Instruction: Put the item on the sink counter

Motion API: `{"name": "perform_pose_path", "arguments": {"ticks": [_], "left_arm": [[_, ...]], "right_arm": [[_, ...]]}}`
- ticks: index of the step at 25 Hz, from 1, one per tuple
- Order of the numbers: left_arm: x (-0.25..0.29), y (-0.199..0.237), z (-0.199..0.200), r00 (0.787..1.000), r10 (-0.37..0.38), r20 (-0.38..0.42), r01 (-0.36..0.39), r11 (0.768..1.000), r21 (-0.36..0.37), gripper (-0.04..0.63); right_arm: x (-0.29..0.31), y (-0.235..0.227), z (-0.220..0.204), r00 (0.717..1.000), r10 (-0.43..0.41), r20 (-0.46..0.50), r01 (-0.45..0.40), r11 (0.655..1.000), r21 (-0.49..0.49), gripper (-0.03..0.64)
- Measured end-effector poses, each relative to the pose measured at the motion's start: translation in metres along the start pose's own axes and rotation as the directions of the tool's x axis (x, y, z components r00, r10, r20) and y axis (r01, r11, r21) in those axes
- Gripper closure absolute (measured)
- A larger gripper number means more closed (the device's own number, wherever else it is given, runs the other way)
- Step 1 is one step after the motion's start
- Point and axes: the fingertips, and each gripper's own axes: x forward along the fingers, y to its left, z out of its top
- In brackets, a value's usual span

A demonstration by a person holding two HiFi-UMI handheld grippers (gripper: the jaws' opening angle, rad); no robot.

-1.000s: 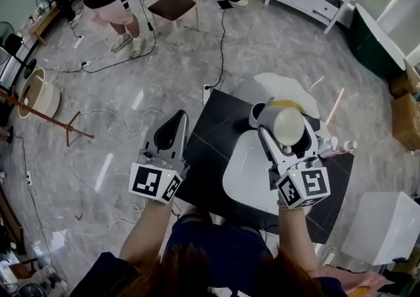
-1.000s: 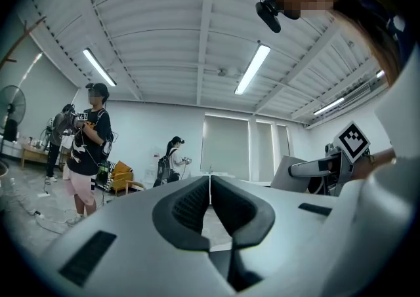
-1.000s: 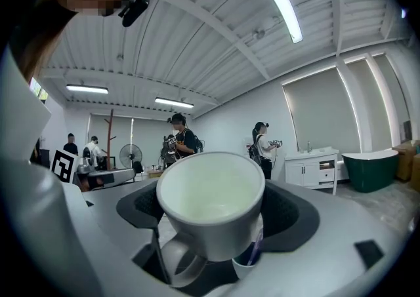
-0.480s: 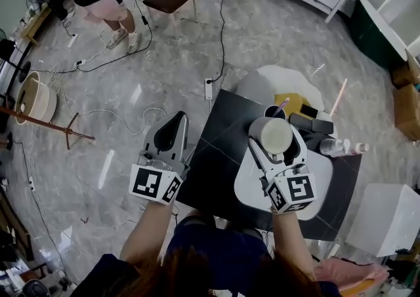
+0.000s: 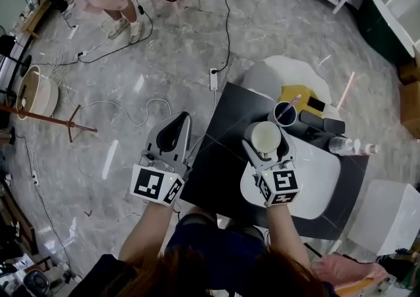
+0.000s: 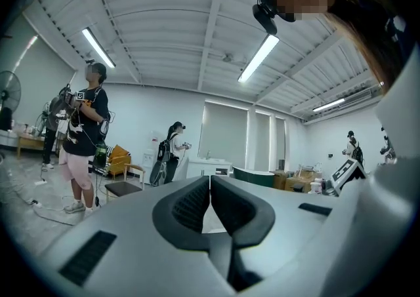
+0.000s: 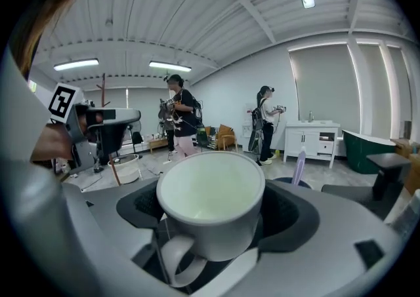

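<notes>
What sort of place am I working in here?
Probably a large studio or lab with a mock bathroom: a black sink counter with a white basin stands alone on open marble floor, a power strip lies nearby, and other people wear strapped-on gear.

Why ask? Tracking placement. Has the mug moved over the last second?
Yes. The mug went from right of the dark cup to its left.

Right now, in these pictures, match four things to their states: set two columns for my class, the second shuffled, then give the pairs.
Column one:
1. left gripper
2. right gripper
3. dark cup
4. clear bottle

Column two:
A. lying on its side
B. shut on the white mug
C. shut, empty
D. holds a pale stick

Pairs: 1-C, 2-B, 3-D, 4-A
</notes>
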Motion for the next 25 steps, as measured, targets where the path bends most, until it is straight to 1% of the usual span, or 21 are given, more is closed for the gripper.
{"name": "perform_pose_path", "arguments": {"ticks": [6,10,18,25], "left_arm": [[0.002,0.003,-0.009,1.0,-0.001,-0.02,0.001,1.0,-0.004,0.571],[0.004,0.004,-0.016,0.999,-0.001,-0.034,0.001,1.0,-0.002,0.572],[0.006,0.004,-0.019,0.999,0.001,-0.047,-0.001,1.0,0.001,0.572],[0.005,0.006,-0.023,0.999,0.011,-0.052,-0.011,1.0,0.001,0.571]], "right_arm": [[0.025,-0.005,-0.043,0.996,-0.004,-0.086,0.004,1.0,-0.006,0.172],[0.037,-0.007,-0.066,0.992,-0.006,-0.126,0.005,1.0,-0.008,0.172],[0.049,-0.003,-0.08,0.991,0.013,-0.136,-0.015,1.0,-0.01,0.172],[0.054,-0.005,-0.097,0.989,0.002,-0.147,-0.001,1.0,0.002,0.17]]}}
